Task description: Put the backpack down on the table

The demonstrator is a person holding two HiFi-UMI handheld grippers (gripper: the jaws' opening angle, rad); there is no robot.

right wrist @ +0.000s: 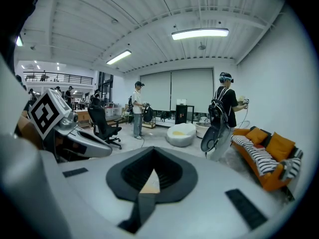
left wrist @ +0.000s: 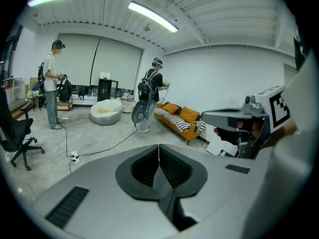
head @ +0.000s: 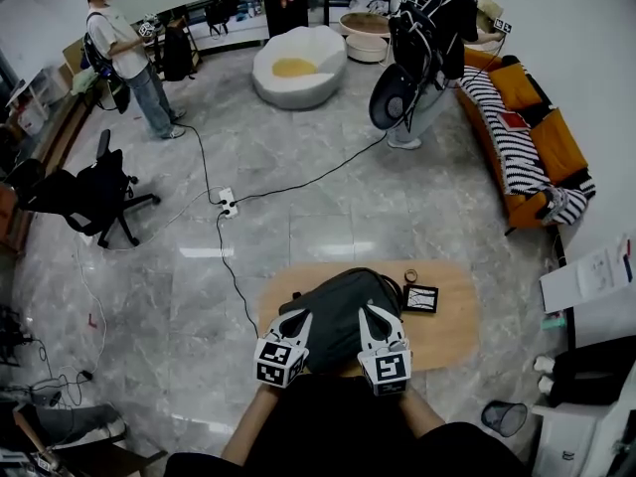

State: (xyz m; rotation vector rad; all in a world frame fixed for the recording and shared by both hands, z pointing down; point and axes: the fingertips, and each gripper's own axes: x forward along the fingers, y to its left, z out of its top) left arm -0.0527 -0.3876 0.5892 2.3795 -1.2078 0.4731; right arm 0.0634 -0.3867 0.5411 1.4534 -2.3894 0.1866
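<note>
Backpack [head: 336, 311] lying on the surface [head: 449, 334], directly beneath and between the left gripper [head: 295, 318] and right gripper [head: 376, 315], both pressed together. Its long axis runs crosswise to them; which way its top points is indeterminable.

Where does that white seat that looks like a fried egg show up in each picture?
Head view: the egg-shaped beanbag lies top centre.
Left gripper view: beanbag left of centre, in the distance.
Right gripper view: beanbag near centre, in the distance.
Shared landmark: the orange sofa, to its right in every view.
</note>
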